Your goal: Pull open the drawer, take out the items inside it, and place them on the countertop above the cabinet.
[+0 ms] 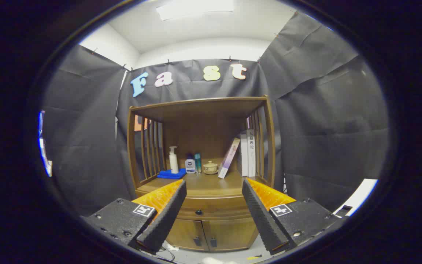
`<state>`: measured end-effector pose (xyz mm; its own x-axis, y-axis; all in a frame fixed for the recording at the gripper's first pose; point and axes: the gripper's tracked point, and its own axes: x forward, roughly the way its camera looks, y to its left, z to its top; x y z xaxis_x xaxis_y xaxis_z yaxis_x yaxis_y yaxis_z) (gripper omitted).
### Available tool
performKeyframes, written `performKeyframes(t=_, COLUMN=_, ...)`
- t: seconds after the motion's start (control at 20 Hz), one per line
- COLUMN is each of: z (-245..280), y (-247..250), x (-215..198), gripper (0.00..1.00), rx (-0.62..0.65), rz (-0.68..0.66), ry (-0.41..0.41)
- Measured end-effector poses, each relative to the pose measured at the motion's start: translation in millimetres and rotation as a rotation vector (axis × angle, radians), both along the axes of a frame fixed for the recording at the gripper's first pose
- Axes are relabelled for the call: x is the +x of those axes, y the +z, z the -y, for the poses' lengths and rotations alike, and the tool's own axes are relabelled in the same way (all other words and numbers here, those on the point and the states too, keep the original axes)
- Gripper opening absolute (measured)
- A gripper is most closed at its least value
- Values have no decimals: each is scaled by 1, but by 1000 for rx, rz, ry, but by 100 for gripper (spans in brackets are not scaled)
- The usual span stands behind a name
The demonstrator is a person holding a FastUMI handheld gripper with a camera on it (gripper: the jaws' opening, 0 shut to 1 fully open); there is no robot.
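Gripper (214, 185) fingers spread wide, holding nothing, aimed at the wooden cabinet (202, 161)

Between and beyond the fingertips sits the drawer (211, 212), shut, its dark knob (198, 212) nearer the left finger; two cupboard doors (211, 233) lie below it. On the countertop (211, 183) above, under the shelf roof, stand a white pump bottle (173, 160) on a blue cloth (171, 174), a small white jar (190, 165), a teal bottle (197, 162), a lidded ceramic cup (210, 167), a leaning book (229, 157) and upright books (248, 153)
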<state>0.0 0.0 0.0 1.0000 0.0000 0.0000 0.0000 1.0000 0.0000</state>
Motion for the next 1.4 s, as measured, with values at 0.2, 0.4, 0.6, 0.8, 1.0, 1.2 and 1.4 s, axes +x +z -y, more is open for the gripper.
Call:
performKeyframes(t=0.2, z=-5, y=0, x=0, gripper=99, rx=-29, rz=4, ry=-8)
performKeyframes(t=0.4, z=-11, y=-1, x=1, gripper=99, rx=-52, rz=8, ry=-3)
performKeyframes(t=0.6, z=-17, y=-8, x=5, gripper=99, rx=-62, rz=2, ry=3)
performKeyframes(t=0.8, z=-20, y=-26, x=19, gripper=99, rx=-58, rz=-8, ry=4)
performKeyframes(t=1.0, z=-29, y=-67, x=47, gripper=99, rx=-58, rz=-48, ry=26)
performKeyframes(t=1.2, z=-33, y=-118, x=78, gripper=99, rx=-78, rz=-106, ry=32)
performKeyframes(t=1.4, z=-38, y=-170, x=107, gripper=99, rx=-90, rz=-160, ry=33)
